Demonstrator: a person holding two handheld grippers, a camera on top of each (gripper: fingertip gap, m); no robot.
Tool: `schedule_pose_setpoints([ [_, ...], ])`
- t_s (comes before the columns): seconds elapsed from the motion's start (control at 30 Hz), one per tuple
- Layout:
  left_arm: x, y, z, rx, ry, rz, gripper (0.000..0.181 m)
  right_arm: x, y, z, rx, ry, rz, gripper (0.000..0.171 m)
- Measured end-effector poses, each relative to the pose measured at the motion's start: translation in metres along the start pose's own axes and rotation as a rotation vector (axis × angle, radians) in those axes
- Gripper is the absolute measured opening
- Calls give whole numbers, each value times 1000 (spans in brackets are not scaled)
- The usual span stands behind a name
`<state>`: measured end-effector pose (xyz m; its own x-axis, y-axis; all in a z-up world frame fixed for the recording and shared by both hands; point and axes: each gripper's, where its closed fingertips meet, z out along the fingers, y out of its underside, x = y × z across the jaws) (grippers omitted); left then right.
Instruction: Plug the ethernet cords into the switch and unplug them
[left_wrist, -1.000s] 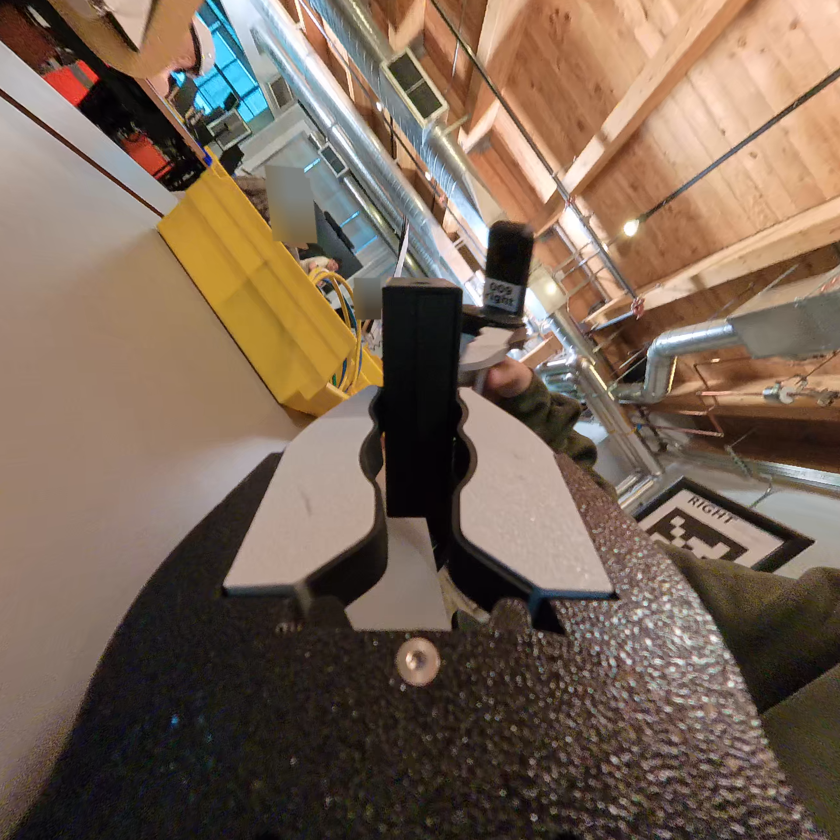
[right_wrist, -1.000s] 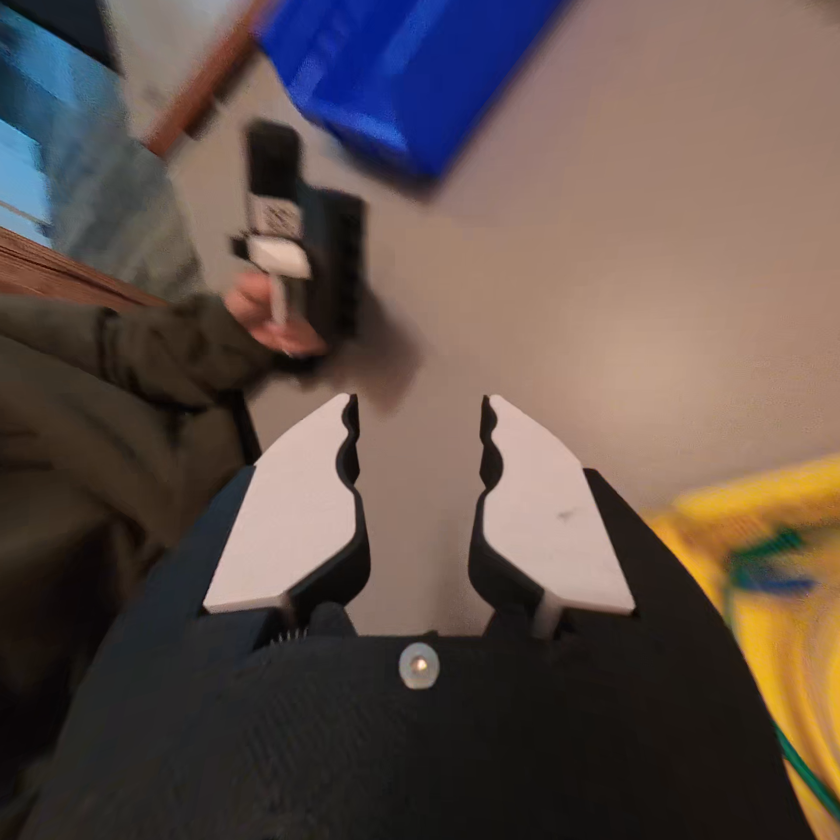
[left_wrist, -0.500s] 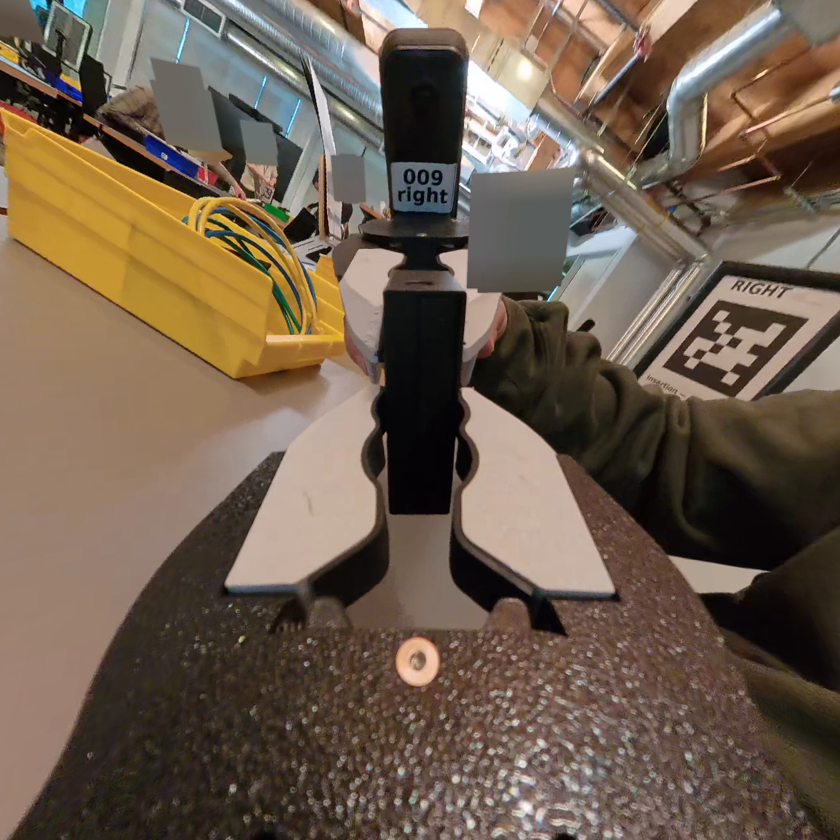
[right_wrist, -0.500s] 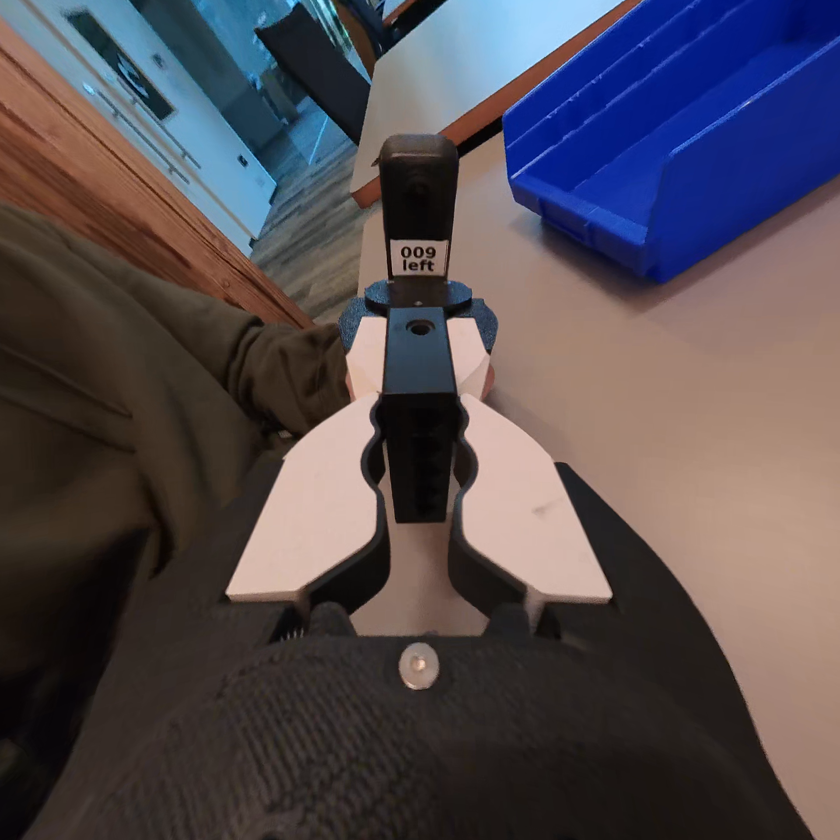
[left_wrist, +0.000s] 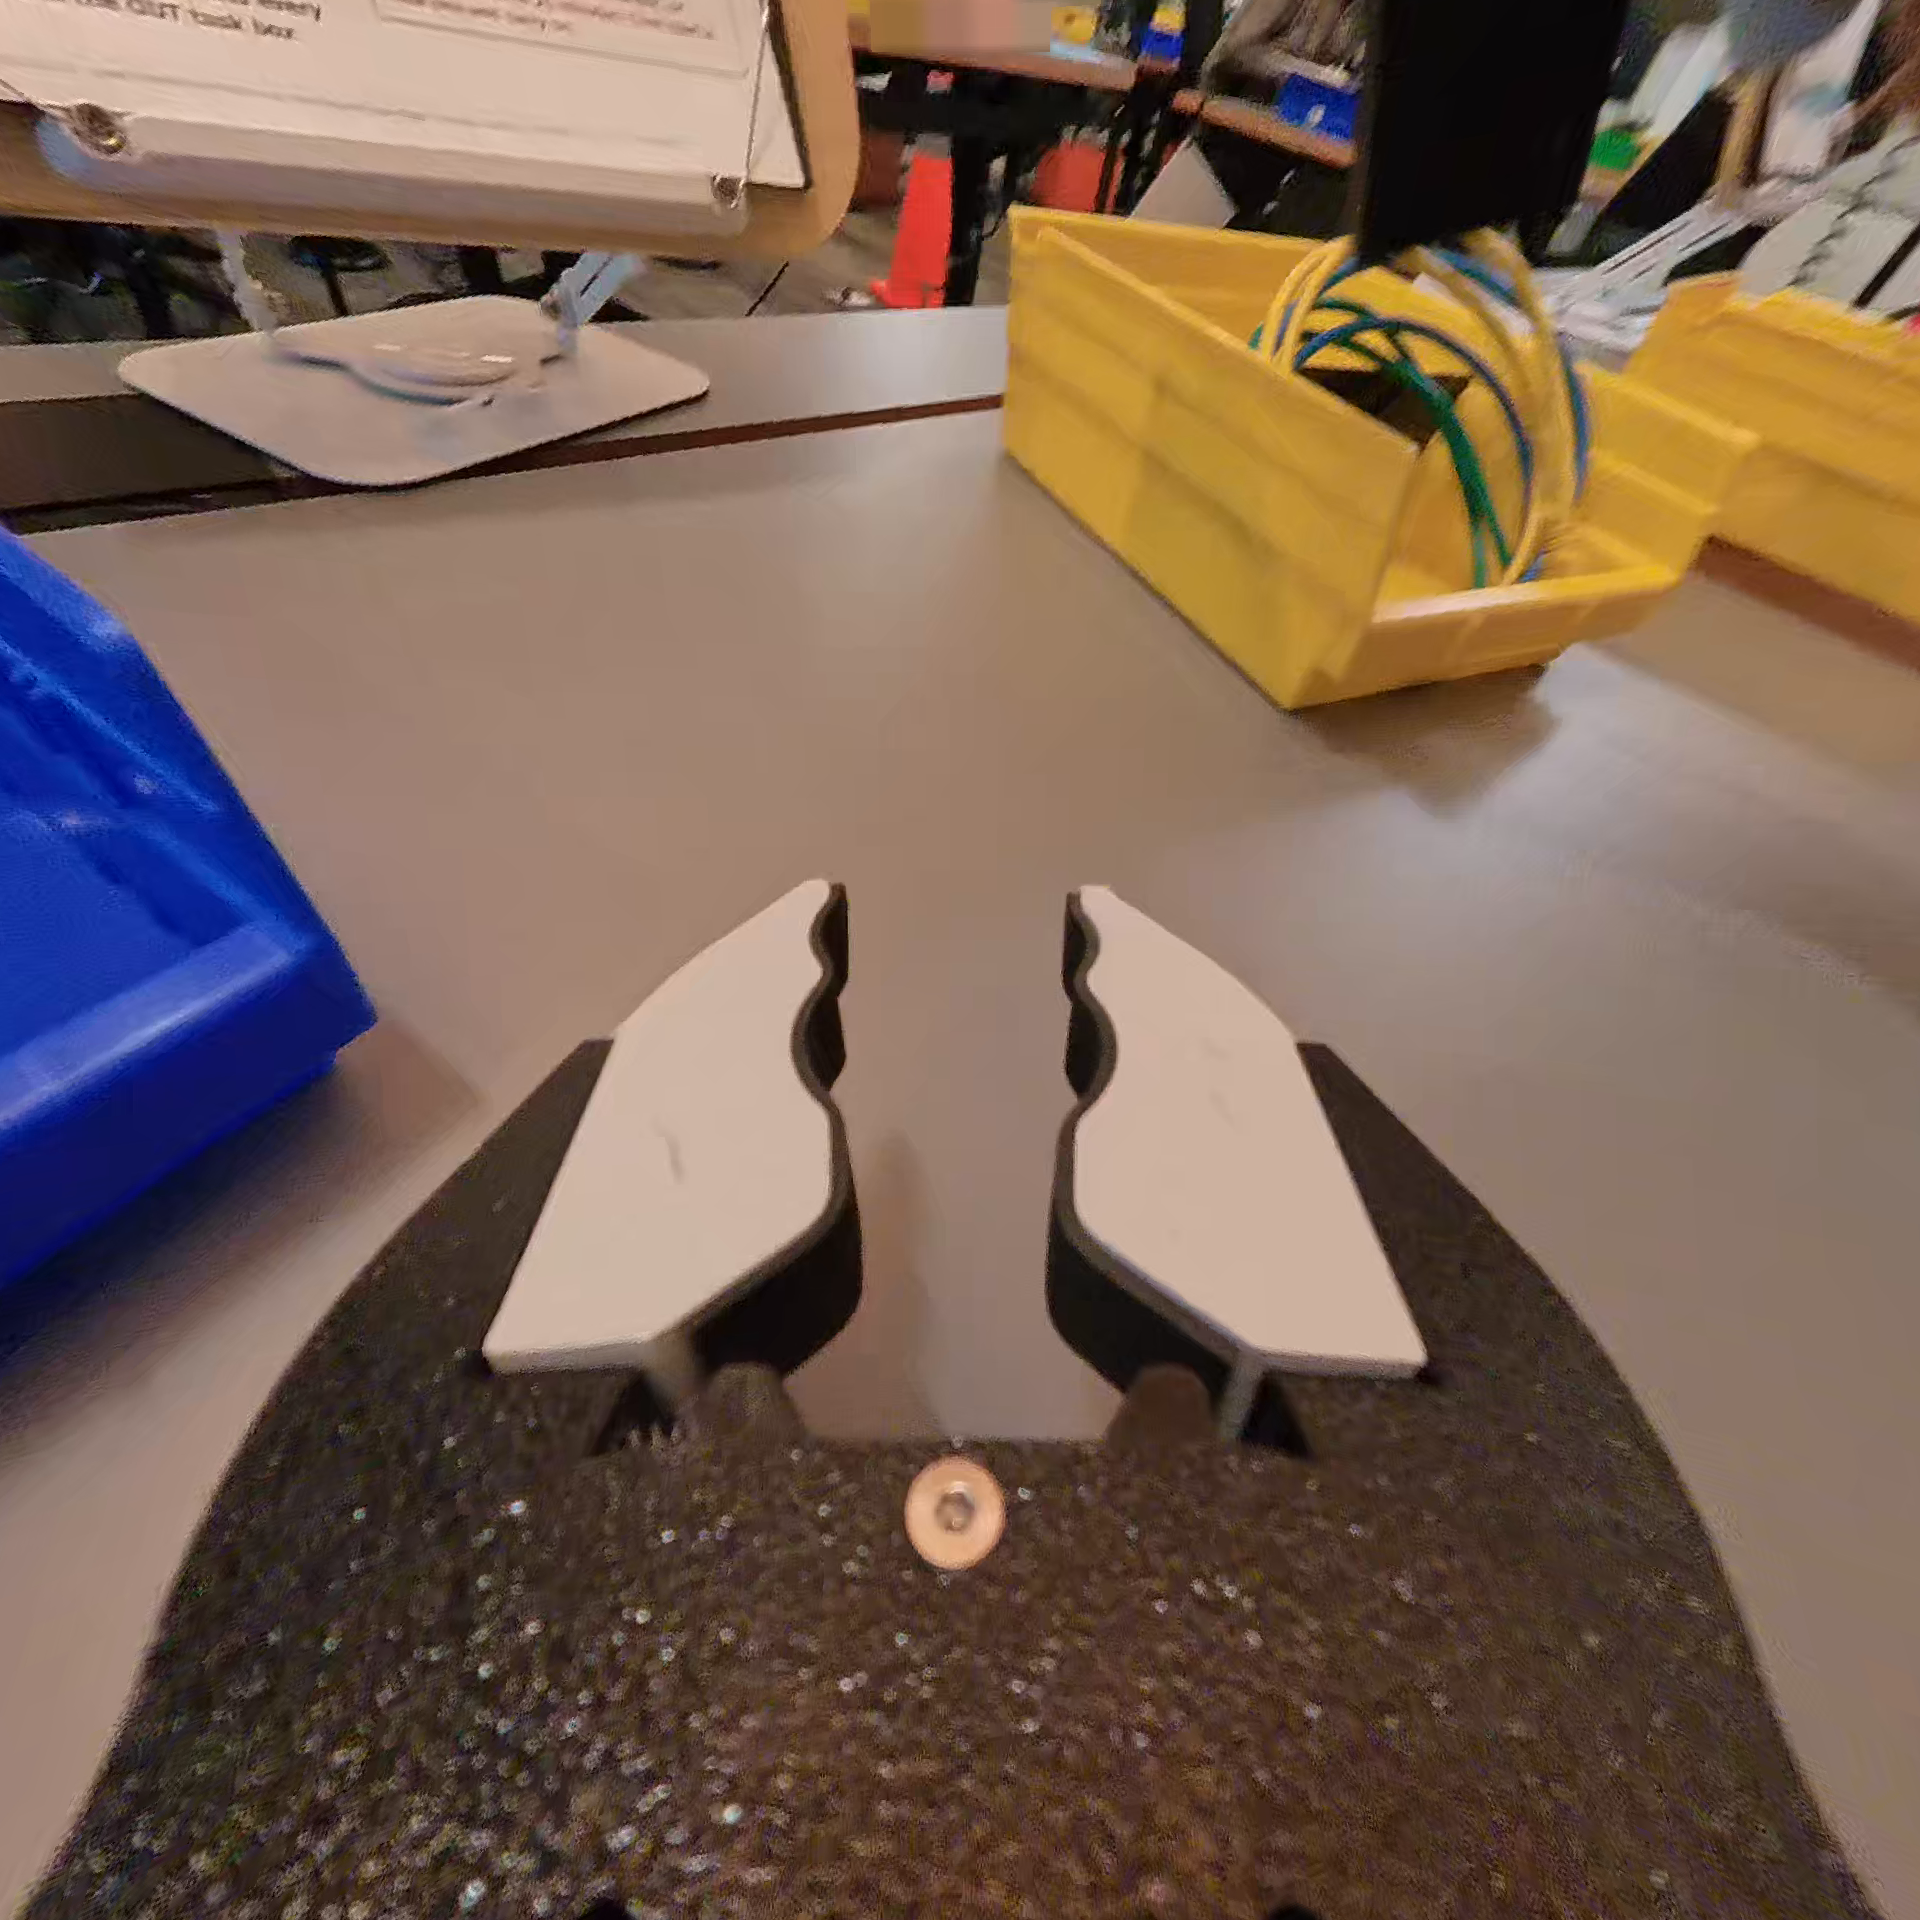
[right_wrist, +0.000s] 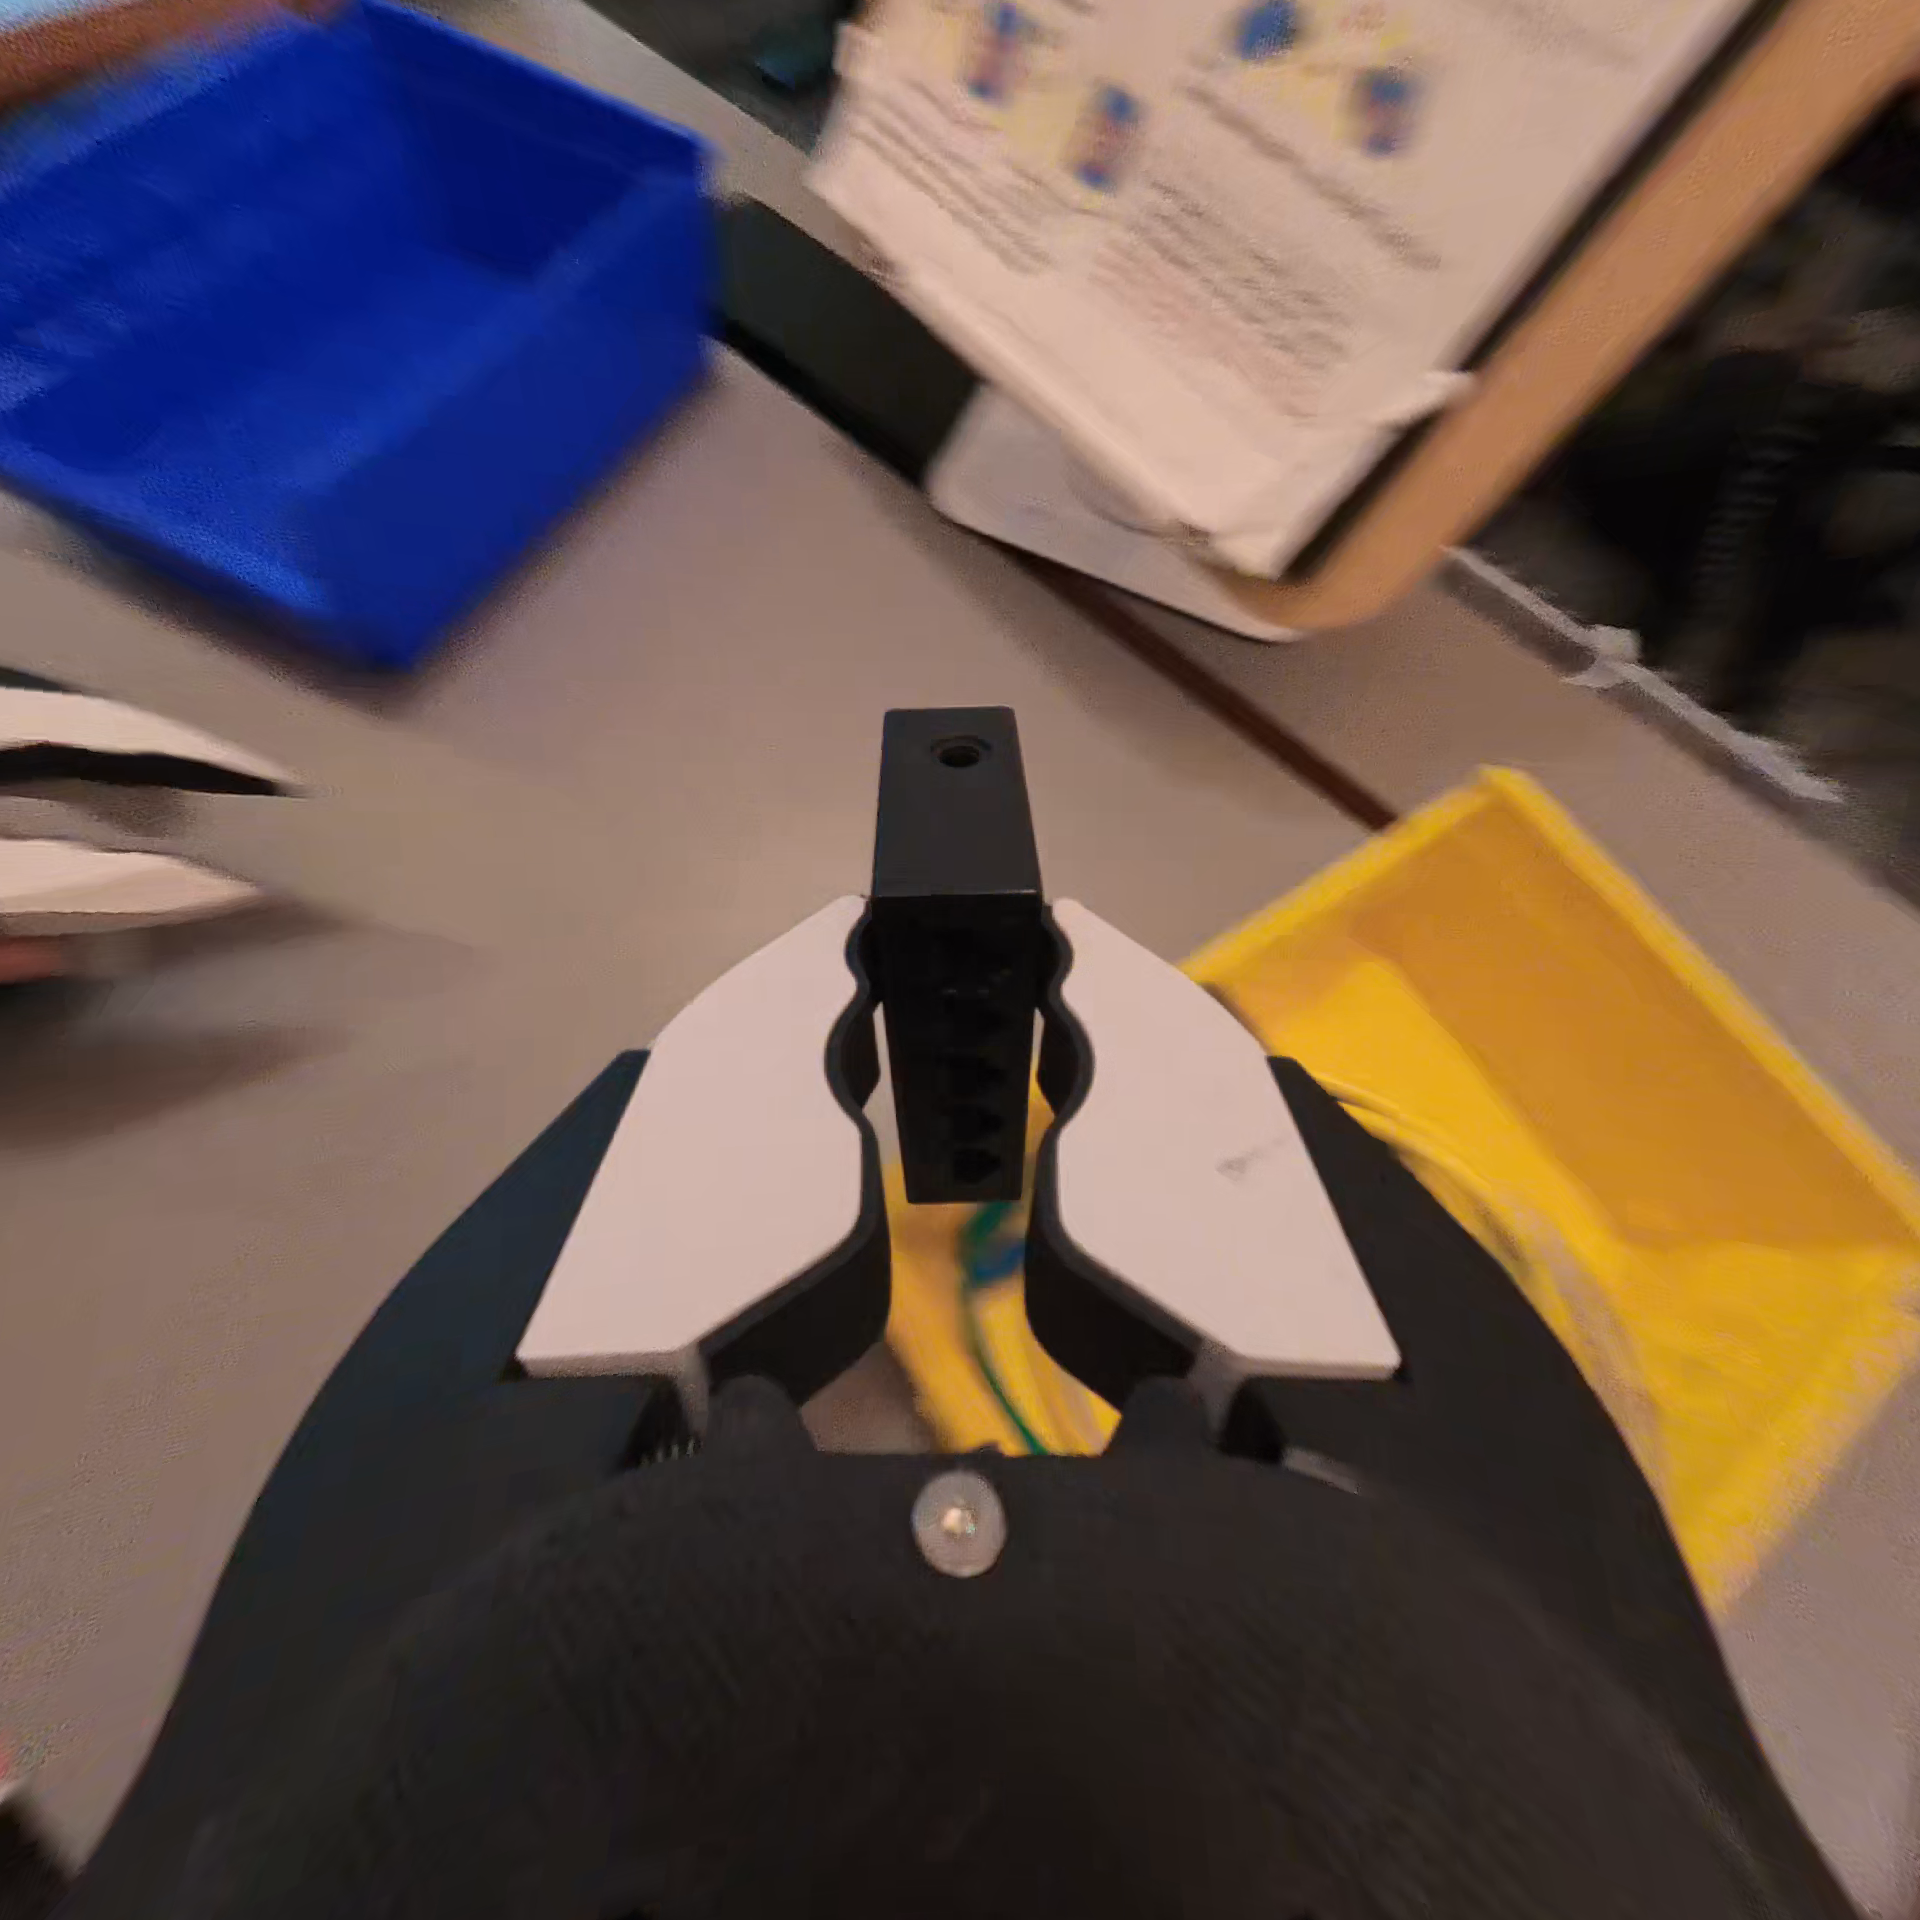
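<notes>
My right gripper (right_wrist: 956, 909) is shut on the black switch (right_wrist: 956, 831), a narrow block with a row of ports facing the camera, held above the table by the yellow bin (right_wrist: 1558, 1091). The switch also shows in the left wrist view (left_wrist: 1475, 114), hanging over the bin's cords. Yellow, blue and green ethernet cords (left_wrist: 1455, 416) loop out of the yellow bin (left_wrist: 1226, 499); some show under my right gripper (right_wrist: 987, 1309). My left gripper (left_wrist: 956, 904) is open and empty over the grey table (left_wrist: 831, 675). Its blurred fingers (right_wrist: 114, 883) show at the right wrist view's left edge.
A blue bin (left_wrist: 125, 987) stands at the left, also in the right wrist view (right_wrist: 312, 312). A clipboard on a stand (left_wrist: 416, 135) with papers is at the back, and shows in the right wrist view (right_wrist: 1299, 260). A second yellow bin (left_wrist: 1818, 416) sits far right.
The switch passed from my left gripper to my right. My left gripper opened and drew away; my right gripper closed on the switch and swung it over the yellow bin.
</notes>
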<state>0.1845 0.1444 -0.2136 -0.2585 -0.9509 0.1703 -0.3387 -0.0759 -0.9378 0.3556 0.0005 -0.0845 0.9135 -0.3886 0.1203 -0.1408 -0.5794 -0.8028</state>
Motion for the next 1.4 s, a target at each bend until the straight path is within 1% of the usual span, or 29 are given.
schedule_pose_setpoints([
  [0.1, -6, 6, 1, -42, -73, 34, 39, 67, 2, -15, -129, 232, -56, 27],
  [0.2, -9, 11, 3, -73, -115, 67, 39, 114, 7, -23, -256, 386, -132, 27],
  [0.27, -7, 13, 5, -74, -107, 62, 39, 143, 11, -27, -350, 494, -223, 27],
  [0.43, -9, 14, 7, -83, -119, 47, 39, 197, 34, -24, -606, 615, -408, 27],
  [0.57, -7, 15, 9, -93, -86, 39, 38, 226, 50, -17, -701, 669, -463, 27],
  [0.63, -5, 16, 9, -98, -72, 42, 38, 233, 59, -10, -725, 666, -469, 27],
  [0.77, -5, 17, 10, -108, -62, 30, 37, 237, 81, 2, -843, 633, -504, 27],
  [0.9, -6, 18, 11, -117, -46, 0, 36, 226, 93, 25, -838, 537, -491, 28],
  [0.97, -7, 18, 11, -112, -41, -12, 35, 214, 103, 38, -842, 443, -484, 27],
  [1.07, -7, 18, 11, -115, -31, -20, 35, 210, 112, 47, -876, 424, -509, 28],
  [1.2, -6, 18, 11, -118, -29, -17, 35, 201, 108, 55, -811, 369, -524, 29],
  [1.3, -5, 20, 12, -129, -27, -6, 35, 194, 101, 53, -757, 324, -496, 34],
  [1.4, -4, 21, 13, -140, -28, 4, 35, 190, 90, 49, -676, 307, -503, 33],
])
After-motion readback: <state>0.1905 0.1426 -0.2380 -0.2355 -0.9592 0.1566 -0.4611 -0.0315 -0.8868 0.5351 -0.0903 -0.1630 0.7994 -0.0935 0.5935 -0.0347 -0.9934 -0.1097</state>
